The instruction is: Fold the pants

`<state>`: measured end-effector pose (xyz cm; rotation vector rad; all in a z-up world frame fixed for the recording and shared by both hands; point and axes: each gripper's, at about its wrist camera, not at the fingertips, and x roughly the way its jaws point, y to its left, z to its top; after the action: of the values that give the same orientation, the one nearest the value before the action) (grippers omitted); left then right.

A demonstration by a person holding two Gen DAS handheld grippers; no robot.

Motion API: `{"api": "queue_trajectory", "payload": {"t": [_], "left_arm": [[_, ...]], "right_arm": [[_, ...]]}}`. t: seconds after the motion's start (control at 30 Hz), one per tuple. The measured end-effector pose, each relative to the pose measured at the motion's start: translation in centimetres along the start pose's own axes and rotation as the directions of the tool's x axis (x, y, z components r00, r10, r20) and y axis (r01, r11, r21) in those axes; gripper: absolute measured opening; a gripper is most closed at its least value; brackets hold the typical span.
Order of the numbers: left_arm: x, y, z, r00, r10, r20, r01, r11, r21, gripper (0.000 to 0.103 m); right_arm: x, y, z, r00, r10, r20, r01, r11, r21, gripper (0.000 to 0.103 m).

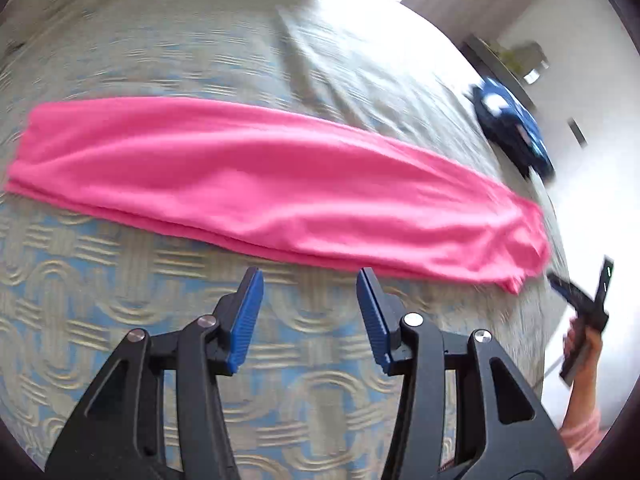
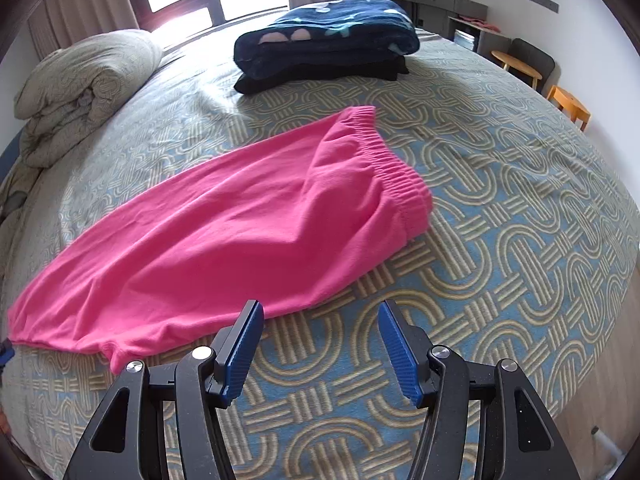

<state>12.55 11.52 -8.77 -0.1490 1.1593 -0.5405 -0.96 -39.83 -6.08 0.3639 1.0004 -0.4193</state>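
Pink pants [image 1: 256, 184] lie flat on the bed, folded lengthwise with one leg on the other. In the right wrist view the pants [image 2: 224, 240] run from the elastic waistband [image 2: 384, 156] at the upper right to the leg ends at the lower left. My left gripper [image 1: 310, 276] is open and empty, just short of the pants' near long edge. My right gripper [image 2: 320, 310] is open and empty, just above the bedspread next to the pants' near edge. The right gripper also shows in the left wrist view [image 1: 580, 300] at the far right, beyond the waistband end.
The bed has a blue and beige patterned bedspread [image 2: 500, 240]. A folded dark blue blanket [image 2: 328, 36] lies on a black garment at the far side. A rolled grey duvet [image 2: 80, 92] sits at the back left. Wooden stools [image 2: 568, 104] and a desk stand beyond the bed's right edge.
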Motion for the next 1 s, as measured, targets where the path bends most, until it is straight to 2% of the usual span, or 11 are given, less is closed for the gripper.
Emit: {"api": "queue_trajectory", "payload": {"t": [0.07,0.13,0.2,0.3,0.4,0.53,0.67,0.77,0.87,1.0], "left_arm": [[2.0,-5.9,-1.2,0.996,-0.073,-0.043,0.079,0.985,0.154,0.05],[4.0,-10.7,-2.1,0.984,-0.151,-0.099,0.171,0.953,0.252,0.05],[5.9,-14.6,-2.8,0.972,-0.193,-0.135,0.226,0.925,0.307,0.05],[8.5,-18.7,-3.5,0.957,-0.218,-0.189,0.271,0.904,0.33,0.05],[10.0,-21.4,-3.5,0.957,-0.196,-0.214,0.263,0.897,0.355,0.05],[10.7,-23.2,-2.6,0.959,-0.179,-0.219,0.25,0.896,0.366,0.05],[12.2,-23.4,-1.7,0.959,-0.153,-0.239,0.237,0.896,0.376,0.05],[13.0,-24.0,-1.3,0.953,-0.167,-0.254,0.251,0.903,0.35,0.05],[13.3,-25.0,-1.0,0.956,-0.17,-0.239,0.249,0.901,0.354,0.051],[13.1,-26.6,-0.9,0.971,-0.149,-0.188,0.215,0.888,0.406,0.052]], "right_arm": [[-0.1,-1.4,0.0,1.0,0.002,0.006,-0.002,0.999,0.033,0.061],[-0.2,-2.7,0.0,1.0,0.009,0.012,-0.01,0.998,0.062,0.061],[-0.1,-3.7,0.1,1.0,0.019,0.017,-0.021,0.996,0.088,0.061],[0.2,-4.9,0.3,0.998,0.051,0.022,-0.053,0.991,0.124,0.061],[0.6,-5.4,0.2,0.996,0.085,0.039,-0.09,0.987,0.135,0.061],[1.7,-6.0,-0.2,0.992,0.12,0.04,-0.124,0.985,0.122,0.062],[2.3,-7.0,-0.5,0.986,0.159,0.058,-0.165,0.979,0.115,0.062],[2.1,-7.2,-0.6,0.984,0.161,0.07,-0.167,0.981,0.097,0.063],[2.2,-7.4,-0.9,0.98,0.181,0.082,-0.188,0.978,0.094,0.067],[2.2,-7.3,-1.1,0.979,0.184,0.093,-0.193,0.977,0.096,0.07]]}}
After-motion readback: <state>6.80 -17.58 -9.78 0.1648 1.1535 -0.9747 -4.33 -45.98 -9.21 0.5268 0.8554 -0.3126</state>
